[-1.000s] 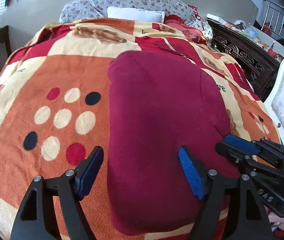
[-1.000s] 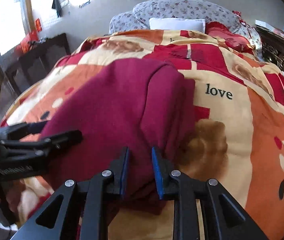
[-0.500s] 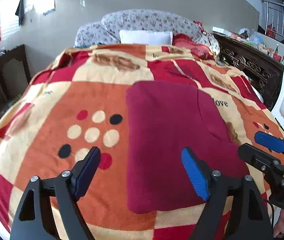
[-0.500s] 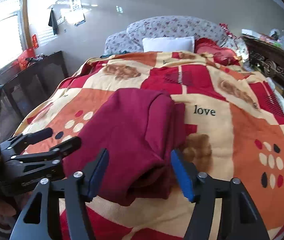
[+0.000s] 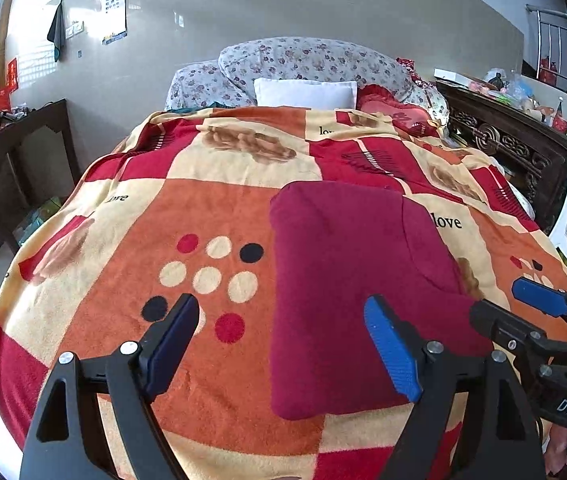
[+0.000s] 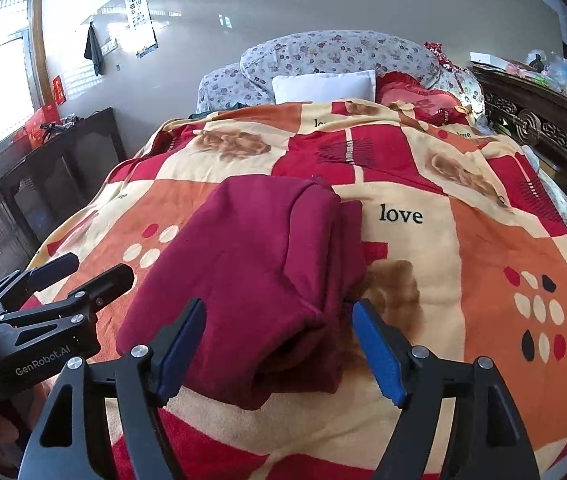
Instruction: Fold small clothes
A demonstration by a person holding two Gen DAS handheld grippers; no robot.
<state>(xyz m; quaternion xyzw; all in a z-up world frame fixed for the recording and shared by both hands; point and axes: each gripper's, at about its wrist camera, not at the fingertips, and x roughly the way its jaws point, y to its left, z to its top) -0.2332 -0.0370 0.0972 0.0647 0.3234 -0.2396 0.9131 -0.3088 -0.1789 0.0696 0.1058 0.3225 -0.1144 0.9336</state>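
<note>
**Folded dark-red fleece garment lay on the blanket**

The folded dark-red fleece garment (image 5: pixel 347 280) rested on the patchwork orange-and-red blanket (image 5: pixel 203 216). Your left gripper (image 5: pixel 283 344) stood open, empty; your right gripper (image 6: pixel 279 348), at 3 o'clock, was opening, pads clear of the garment.

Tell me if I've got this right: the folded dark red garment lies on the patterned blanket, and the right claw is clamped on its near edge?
Not quite. The right claw is not clamped: the right wrist view shows its jaws opening, clear of the cloth. The folded dark red garment does lie on the patterned blanket.
</note>
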